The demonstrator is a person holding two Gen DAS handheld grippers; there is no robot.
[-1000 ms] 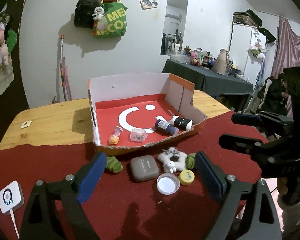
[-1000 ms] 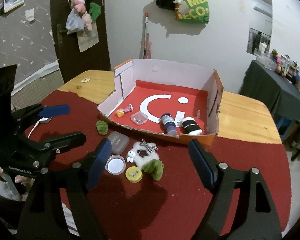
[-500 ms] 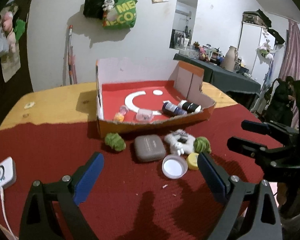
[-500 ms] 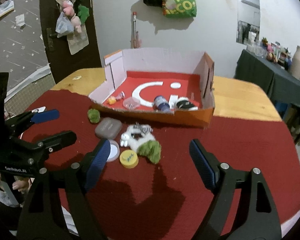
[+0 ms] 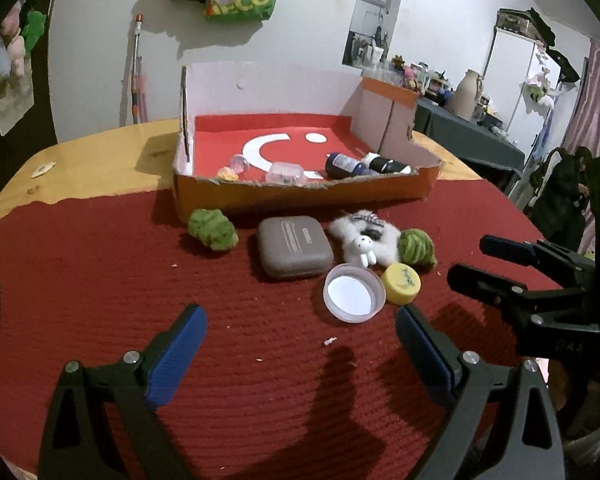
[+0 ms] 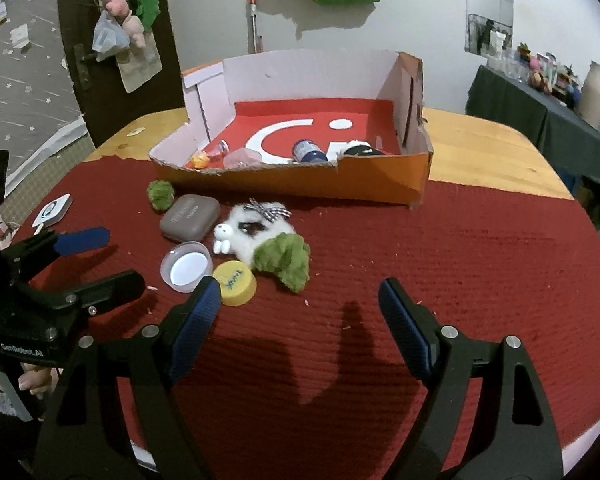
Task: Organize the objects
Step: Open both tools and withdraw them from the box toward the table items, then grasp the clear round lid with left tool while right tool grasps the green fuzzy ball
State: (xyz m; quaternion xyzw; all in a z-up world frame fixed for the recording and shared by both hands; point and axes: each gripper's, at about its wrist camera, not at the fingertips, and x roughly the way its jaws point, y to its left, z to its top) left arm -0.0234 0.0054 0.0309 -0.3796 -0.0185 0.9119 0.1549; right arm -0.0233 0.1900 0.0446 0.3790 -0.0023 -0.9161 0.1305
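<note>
Cardboard box (image 5: 300,196) with a red floor sits on the table's red mat (image 5: 100,272), holding two dark bottles (image 5: 346,165), a clear tub and a small toy. Just before its front wall lie a grey case (image 5: 294,246), a white plush rabbit (image 5: 366,240), two green woolly balls (image 5: 212,230), a white-lined lid (image 5: 352,292) and a yellow cap (image 5: 402,283). Left gripper (image 5: 300,340) hangs spread wide and empty, its jaws having just been opening; right gripper (image 6: 300,300) gapes too, holding nothing.

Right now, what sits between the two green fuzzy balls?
In the left wrist view, a gray case and a white fluffy bunny toy lie between them.
</note>
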